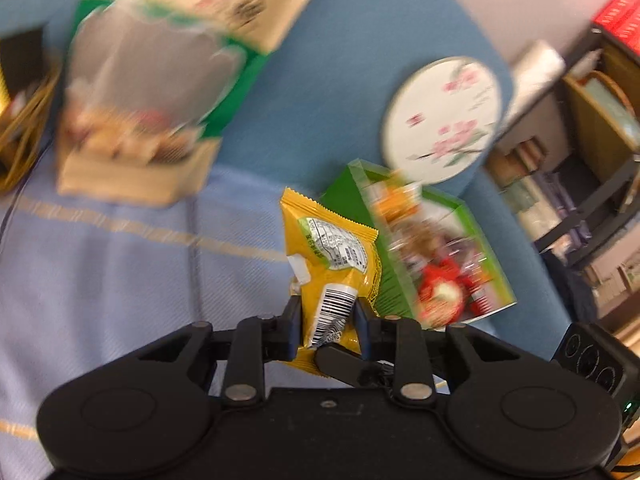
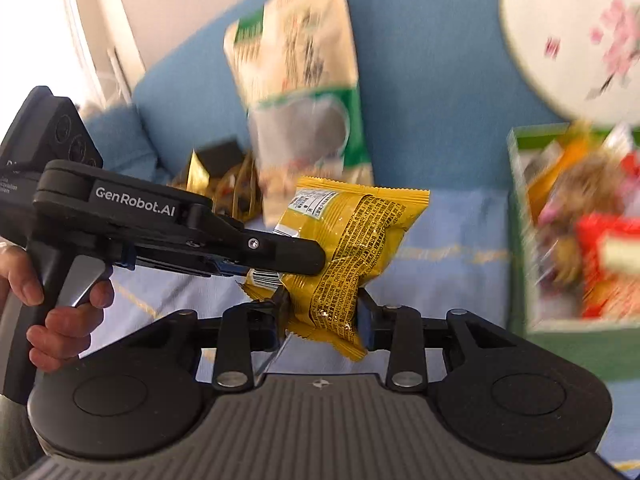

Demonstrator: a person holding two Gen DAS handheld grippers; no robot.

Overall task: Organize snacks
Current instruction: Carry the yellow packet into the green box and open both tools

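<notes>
left wrist view: the left gripper [image 1: 328, 320] has its jaws pinching the lower, barcode end of a yellow packet [image 1: 332, 256]. the packet stands up and away from the jaws, long axis roughly along the fingers, tilted a little left at the top. a black finger [image 1: 340, 364] of the other gripper crosses under the packet's bottom edge. beyond and just right lies the green box [image 1: 424, 256] already holding mixed snacks, blurred. a big green-and-tan bag [image 1: 152, 92] leans on the blue sofa back upper left, and a round floral fan [image 1: 444, 120] sits behind the box. everything past the packet is smeared by motion; print on the bag cannot be read.

right wrist view: the right gripper [image 2: 324, 320] pinches the same packet [image 2: 352, 248] at its lower corner, while the left gripper [image 2: 280, 260] comes in from the left, held by a hand [image 2: 60, 300], clamped on the packet's left end. so both grip it at once — a handover, by my guess. the box [image 2: 520, 240] lies to the right, nearer the right gripper, its far side cut off by the frame. the bag [image 2: 304, 80] stands behind, with dark and gold wrappers [image 2: 224, 180] at its foot, too blurred to name. the fan [image 2: 568, 40] is cropped top right.
</notes>
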